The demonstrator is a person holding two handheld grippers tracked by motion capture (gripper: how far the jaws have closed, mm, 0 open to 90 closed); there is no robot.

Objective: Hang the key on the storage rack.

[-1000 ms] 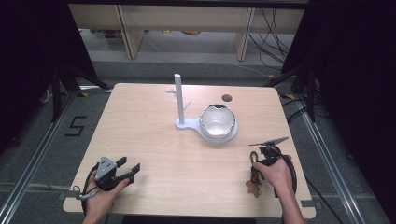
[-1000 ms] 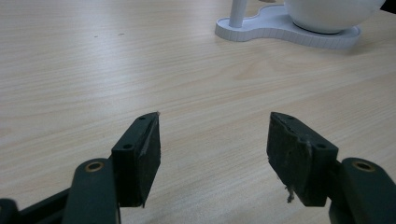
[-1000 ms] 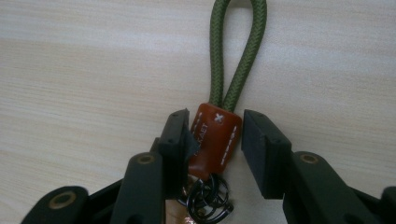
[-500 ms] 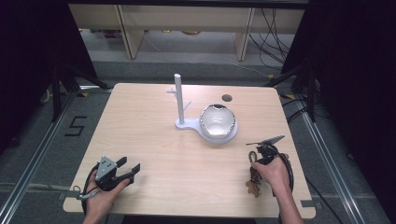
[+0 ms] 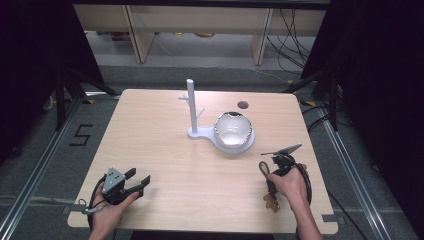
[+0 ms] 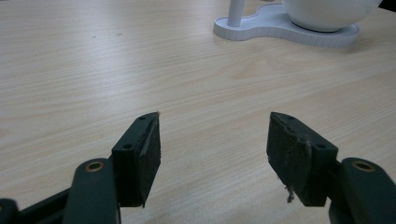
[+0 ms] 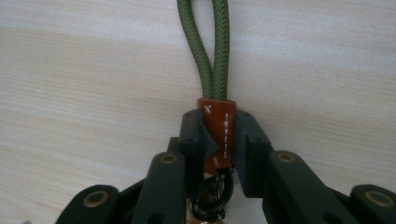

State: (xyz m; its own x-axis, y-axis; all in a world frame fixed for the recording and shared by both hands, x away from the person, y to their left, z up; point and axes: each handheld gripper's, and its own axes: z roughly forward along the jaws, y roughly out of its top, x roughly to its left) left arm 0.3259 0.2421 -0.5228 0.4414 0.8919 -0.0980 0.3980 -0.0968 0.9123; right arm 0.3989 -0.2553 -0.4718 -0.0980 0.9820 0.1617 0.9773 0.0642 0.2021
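A key strap lies at the table's near right: a green cord loop (image 7: 209,46) joined to an orange leather tab (image 7: 217,135), with a dark metal ring (image 7: 215,196) behind it. My right gripper (image 7: 217,133) has just been closing and now its pads press on the orange tab from both sides. From above, the right gripper (image 5: 276,166) sits by the green loop (image 5: 263,168), and the strap's brown end (image 5: 271,202) lies under the hand. My left gripper (image 6: 215,144) rests open on the near left of the table (image 5: 150,145), with nothing between its pads.
A white stand (image 5: 192,107) with an upright pole and short pegs is at the table's middle back, and a shiny bowl (image 5: 232,129) sits on its base. A small dark round spot (image 5: 243,105) lies behind the bowl. Cables trail from both grippers.
The right gripper's jaws have closed onto the strap's orange tab, and that hand has shifted slightly. The left gripper has stayed put.
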